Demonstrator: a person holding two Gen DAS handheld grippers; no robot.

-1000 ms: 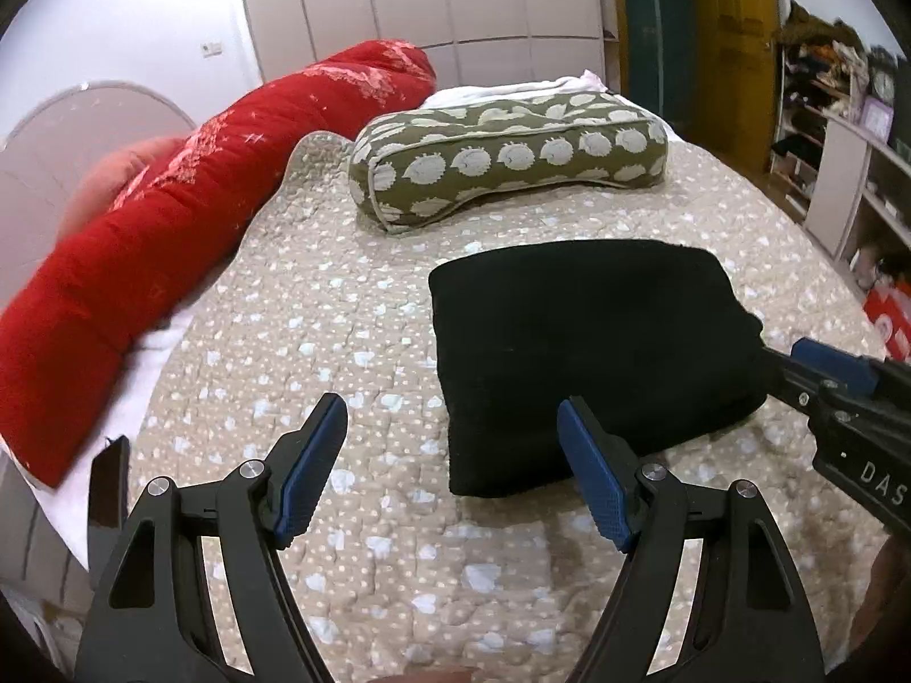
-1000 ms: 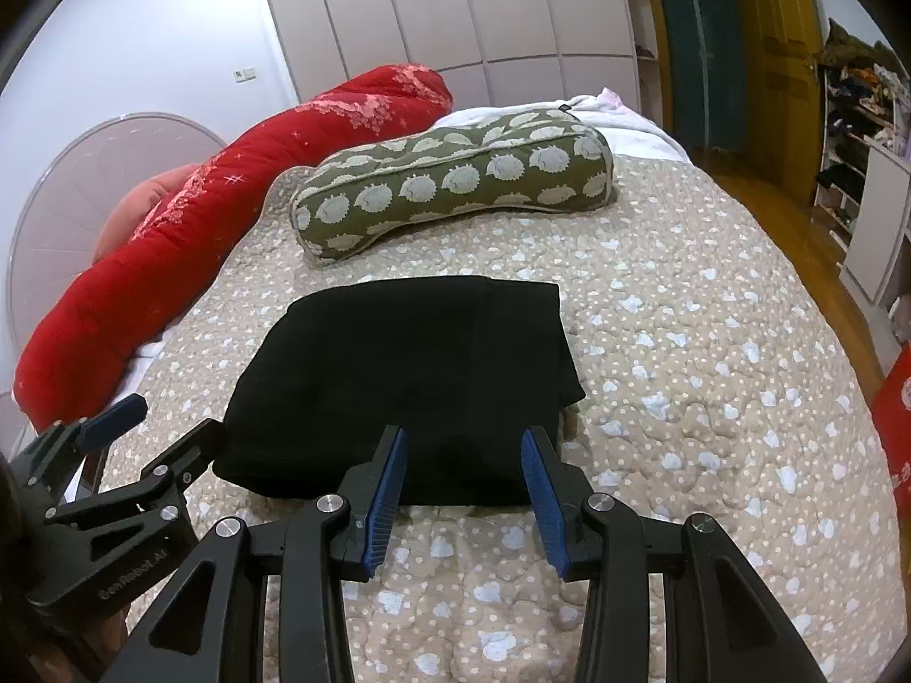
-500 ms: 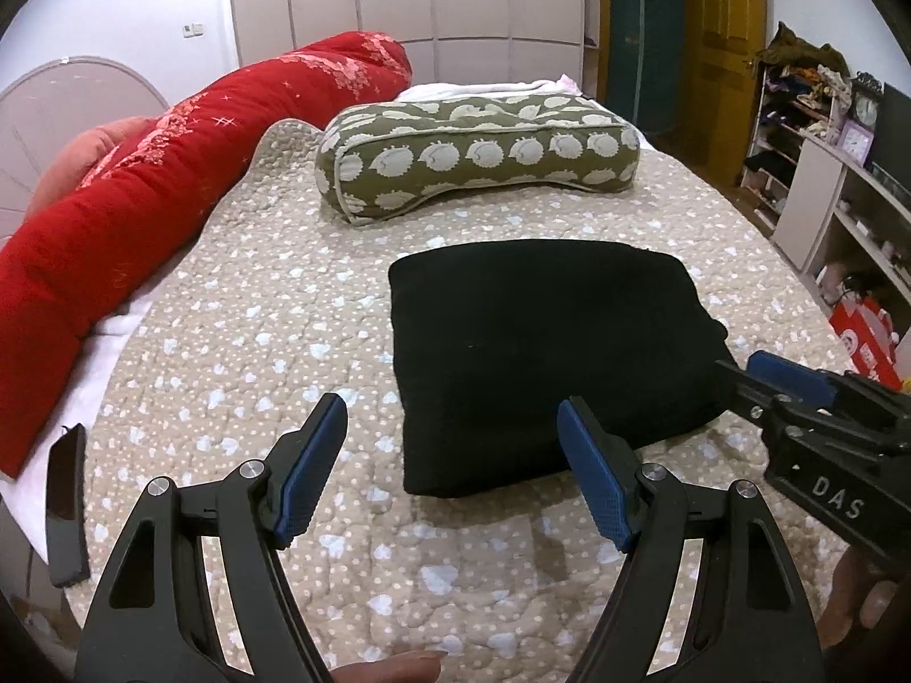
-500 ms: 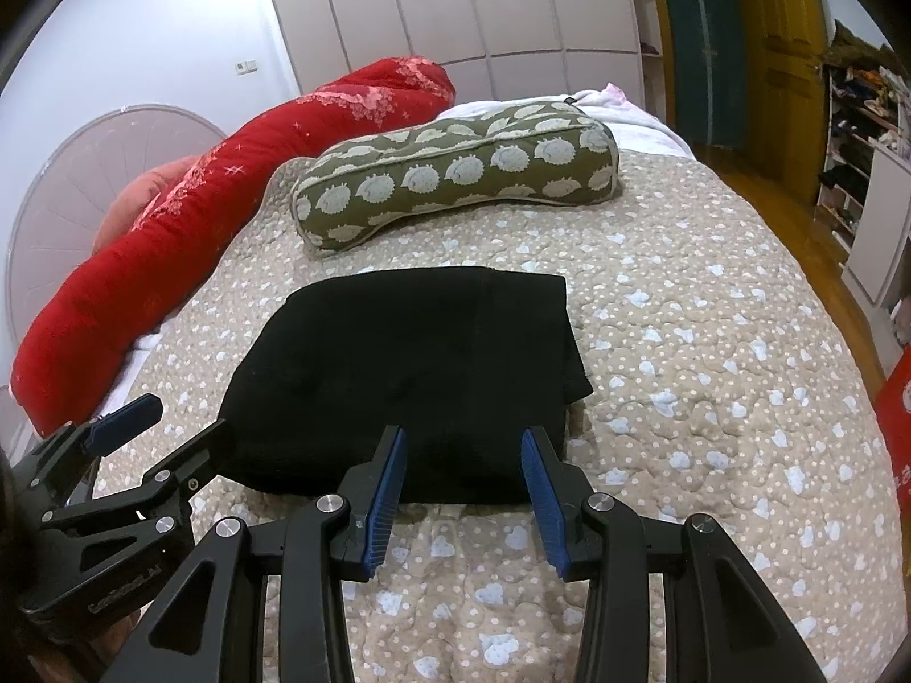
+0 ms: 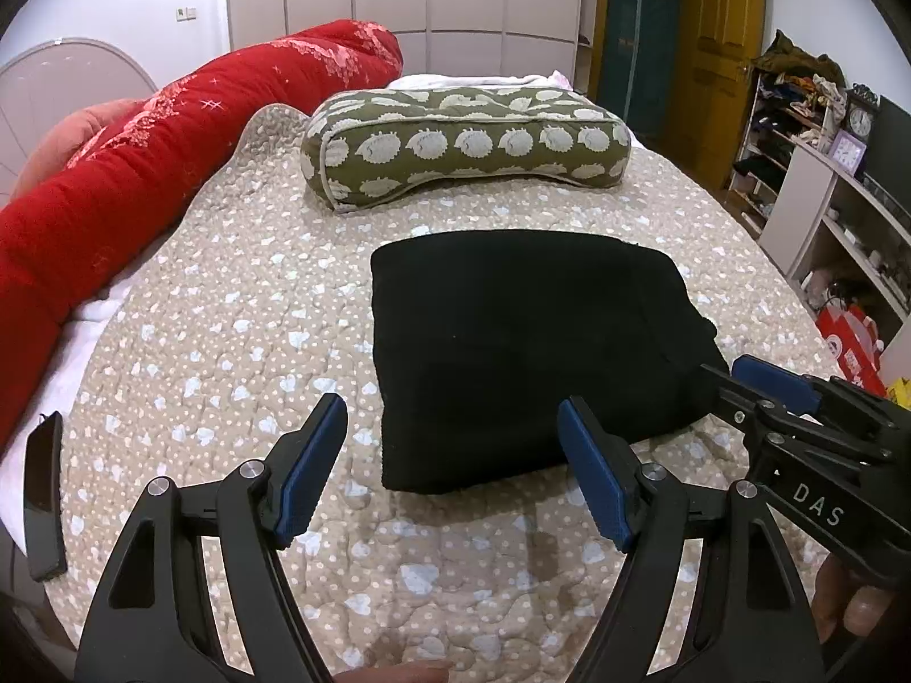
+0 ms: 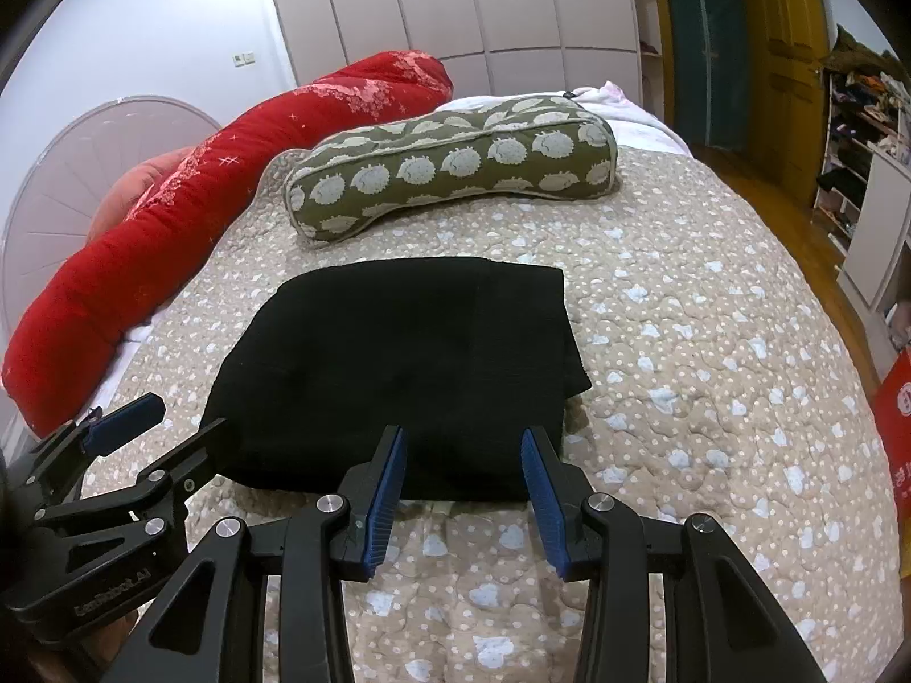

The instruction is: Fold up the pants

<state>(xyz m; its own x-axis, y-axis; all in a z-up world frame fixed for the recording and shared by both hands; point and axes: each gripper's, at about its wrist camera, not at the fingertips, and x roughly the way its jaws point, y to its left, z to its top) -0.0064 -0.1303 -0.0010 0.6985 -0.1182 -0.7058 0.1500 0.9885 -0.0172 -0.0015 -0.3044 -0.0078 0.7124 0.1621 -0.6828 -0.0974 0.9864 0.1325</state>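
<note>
The black pants (image 5: 529,347) lie folded into a thick rectangle on the beige quilted bed (image 5: 228,341); they also show in the right wrist view (image 6: 398,375). My left gripper (image 5: 452,455) is open and empty, hovering just in front of the pants' near left corner. My right gripper (image 6: 462,475) is open and empty, with its fingertips at the pants' near edge. The right gripper shows in the left wrist view (image 5: 763,381), touching the pants' right side. The left gripper shows in the right wrist view (image 6: 148,427).
A green patterned cushion (image 5: 467,142) lies behind the pants. A long red bolster (image 5: 142,171) runs along the left side. A black phone (image 5: 42,495) lies at the bed's left edge. Shelves (image 5: 825,182) and a yellow door (image 5: 712,45) stand at the right.
The left wrist view has swung left, so the pants sit more to the centre. Both grippers have drawn back slightly from the pants. Both stay open.
</note>
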